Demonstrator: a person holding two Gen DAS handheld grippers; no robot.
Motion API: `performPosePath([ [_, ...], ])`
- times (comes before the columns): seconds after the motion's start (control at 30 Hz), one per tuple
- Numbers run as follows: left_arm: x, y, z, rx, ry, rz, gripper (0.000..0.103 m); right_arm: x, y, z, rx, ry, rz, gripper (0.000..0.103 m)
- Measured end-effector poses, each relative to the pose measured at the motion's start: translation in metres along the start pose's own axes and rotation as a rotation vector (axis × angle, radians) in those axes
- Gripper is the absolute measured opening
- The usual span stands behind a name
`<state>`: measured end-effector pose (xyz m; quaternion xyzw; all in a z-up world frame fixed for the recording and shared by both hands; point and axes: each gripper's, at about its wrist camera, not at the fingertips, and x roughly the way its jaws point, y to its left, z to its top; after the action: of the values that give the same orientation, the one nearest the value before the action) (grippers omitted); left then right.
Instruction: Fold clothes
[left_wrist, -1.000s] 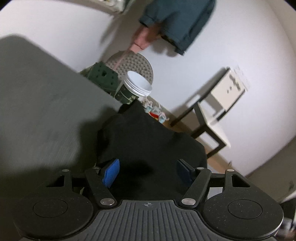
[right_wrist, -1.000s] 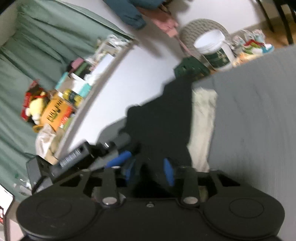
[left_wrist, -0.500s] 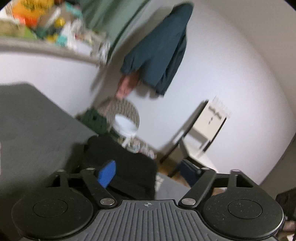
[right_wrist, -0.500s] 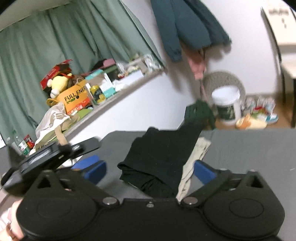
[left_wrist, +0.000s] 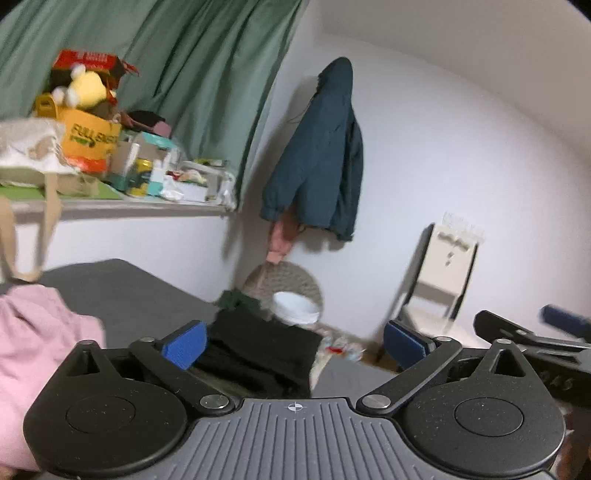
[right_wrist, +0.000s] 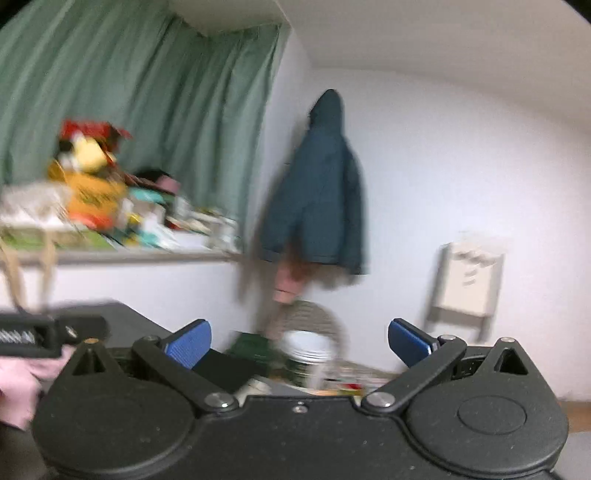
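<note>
While folded black cloth (left_wrist: 258, 350) lies in a flat stack at the far end of the grey bed (left_wrist: 122, 291), with a pale garment (left_wrist: 318, 363) tucked under its right edge, looks set there as finished work, out of the way near the corner. Closer, on the left, sits a crumpled pink garment (left_wrist: 33, 354), loose and unfolded, so probably next in line. Held above the bed and level, pointing at the wall rather than down at any cloth: left gripper (left_wrist: 293, 341) with blue pads spread wide and nothing between them, right gripper (right_wrist: 299, 343) likewise gaping and empty, its view smeared by motion. Seems a pause between garments, both tools free and ready to swing toward the pink heap. Beyond the stack, on the floor by the wall, stands a white tub (left_wrist: 295, 313) against a round woven mat (left_wrist: 284, 280); above hangs a dark teal jacket (left_wrist: 321, 162) on the white wall, with a cluttered shelf (left_wrist: 110, 206) and green curtain (left_wrist: 184, 74) to the left and a white chair (left_wrist: 443, 266) to the right, none of it part of the folding.
</note>
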<state>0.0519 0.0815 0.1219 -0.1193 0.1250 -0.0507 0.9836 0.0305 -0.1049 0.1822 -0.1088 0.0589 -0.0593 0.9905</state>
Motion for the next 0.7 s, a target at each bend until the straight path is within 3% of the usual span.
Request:
performPosePath([
  [0.1, -0.005, -0.004, 0.0, 0.13, 0.037, 0.05, 0.103, -0.01, 0.016, -0.006, -0.007, 0.037, -0.148, 0.103],
  [0.17, 0.0, -0.002, -0.006, 0.234, 0.046, 0.121, 0.103, -0.007, 0.019, -0.013, 0.016, 0.121, -0.077, 0.103],
  [0.23, 0.011, 0.003, -0.008, 0.268, 0.081, 0.176, 0.103, 0.0, 0.021, -0.021, 0.07, 0.193, 0.013, 0.103],
  [0.37, 0.04, 0.009, -0.013, 0.279, 0.209, 0.245, 0.103, 0.011, 0.034, -0.039, 0.107, 0.273, 0.035, 0.103],
  [0.47, 0.047, 0.003, -0.019, 0.299, 0.239, 0.191, 0.103, 0.019, 0.045, -0.051, 0.102, 0.311, 0.046, 0.103],
  [0.57, 0.058, 0.005, -0.023, 0.241, 0.288, 0.122, 0.103, 0.025, 0.046, -0.062, 0.142, 0.36, 0.081, 0.103],
  [0.7, 0.061, -0.003, -0.032, 0.235, 0.308, 0.164, 0.103, 0.017, 0.04, -0.076, 0.231, 0.453, 0.097, 0.103],
])
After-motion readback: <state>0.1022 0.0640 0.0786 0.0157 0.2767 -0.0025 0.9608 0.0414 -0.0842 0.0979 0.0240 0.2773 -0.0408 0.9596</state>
